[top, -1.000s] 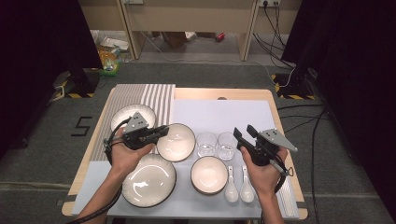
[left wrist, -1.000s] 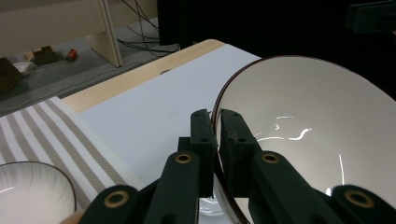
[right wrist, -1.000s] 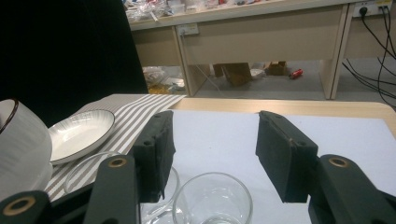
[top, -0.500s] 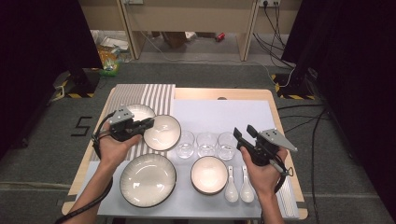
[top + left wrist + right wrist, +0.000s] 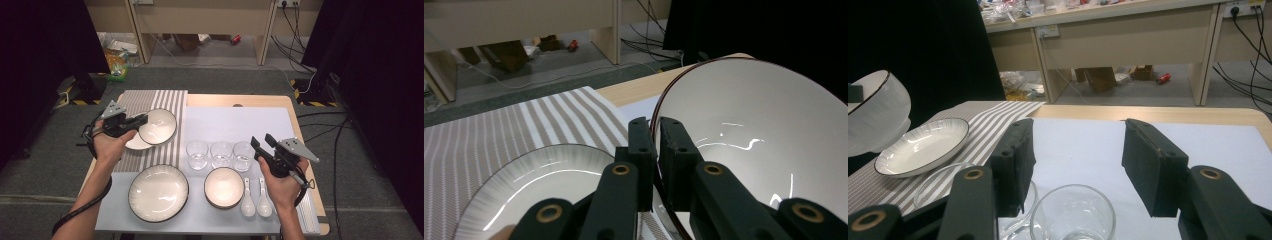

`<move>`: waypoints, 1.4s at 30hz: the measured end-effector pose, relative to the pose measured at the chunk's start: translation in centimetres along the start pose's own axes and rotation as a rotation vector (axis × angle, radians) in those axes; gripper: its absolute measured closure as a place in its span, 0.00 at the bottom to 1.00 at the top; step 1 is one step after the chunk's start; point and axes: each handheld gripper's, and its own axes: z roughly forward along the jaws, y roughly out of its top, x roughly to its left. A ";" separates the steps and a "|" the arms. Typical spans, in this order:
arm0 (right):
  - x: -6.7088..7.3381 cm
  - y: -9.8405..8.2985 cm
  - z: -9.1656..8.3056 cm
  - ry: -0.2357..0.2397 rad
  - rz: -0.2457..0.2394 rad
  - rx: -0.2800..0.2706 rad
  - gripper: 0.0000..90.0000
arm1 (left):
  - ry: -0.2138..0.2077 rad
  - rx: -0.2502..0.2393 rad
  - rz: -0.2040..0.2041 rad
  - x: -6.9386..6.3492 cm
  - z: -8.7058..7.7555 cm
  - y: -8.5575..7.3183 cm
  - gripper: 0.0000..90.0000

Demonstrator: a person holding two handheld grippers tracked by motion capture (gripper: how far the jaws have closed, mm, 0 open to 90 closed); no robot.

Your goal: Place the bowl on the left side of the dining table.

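- Two grippers are at work: the left gripper [image 5: 141,121] has its jaws clenched on the rim of a white bowl [image 5: 158,126], one jaw inside and one outside, as the left gripper view shows with the bowl [image 5: 754,145] tilted beside the black jaws.
- That pinch on the thin rim seems chosen because the bowl is too wide to span; held so, it hangs above the small plate [image 5: 134,142] on the striped mat [image 5: 159,100], at the table's left side, probably to be set down on it.
- The right gripper [image 5: 262,145] hovers over the near right of the table with its jaws released and nothing between them, likely waiting its turn near the glasses.
- Counted on the table: three glasses [image 5: 221,154] in a row, two spoons [image 5: 255,199] side by side, one large bowl [image 5: 158,192], one smaller bowl [image 5: 223,186], one plate, plus the carried bowl.
- Dishes sit grouped along the pale mat [image 5: 235,122] like a place setting laid out.
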 end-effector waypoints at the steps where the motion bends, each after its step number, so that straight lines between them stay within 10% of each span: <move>1: 0.0 0.0 0.0 0.000 0.000 0.000 0.52 | 0.000 0.000 0.000 0.0 0.0 0.0 0.93; 18: -0.2 -0.1 0.1 -0.001 0.002 0.002 0.52 | 0.180 0.075 -0.084 6.7 3.6 0.1 0.93; 42: -0.6 -0.5 0.4 0.001 0.013 0.012 0.52 | 0.315 0.209 -0.150 10.4 8.0 -3.3 0.94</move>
